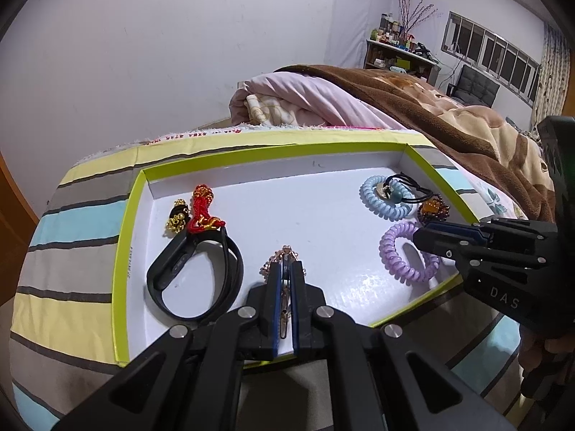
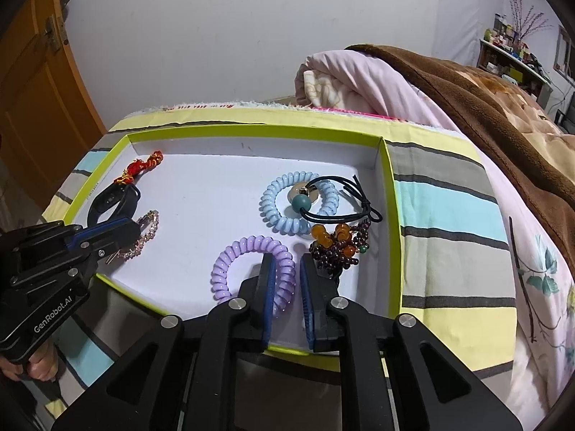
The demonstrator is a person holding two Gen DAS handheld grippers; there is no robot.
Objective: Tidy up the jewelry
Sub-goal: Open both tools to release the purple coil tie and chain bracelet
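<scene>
- Jewelry is spread inside a white, green-rimmed tray point(image 2: 390, 186) on a striped cloth point(image 2: 449, 222).
- A rose-gold chain bracelet point(image 1: 285, 256) is clamped between the nearly closed fingers of the left gripper point(image 1: 286, 269).
- The purple spiral hair tie point(image 2: 251, 269) is straddled by the parted right gripper point(image 2: 287, 262); contact seems likely but is unclear.

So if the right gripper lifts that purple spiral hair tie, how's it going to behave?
The purple spiral hair tie is a glossy plastic coil, so it probably stretches and sags instead of holding its ring shape. The sheen suggests it may slip between the right gripper fingers. It looks hollow and light, so it likely lifts off the tray easily.
</scene>
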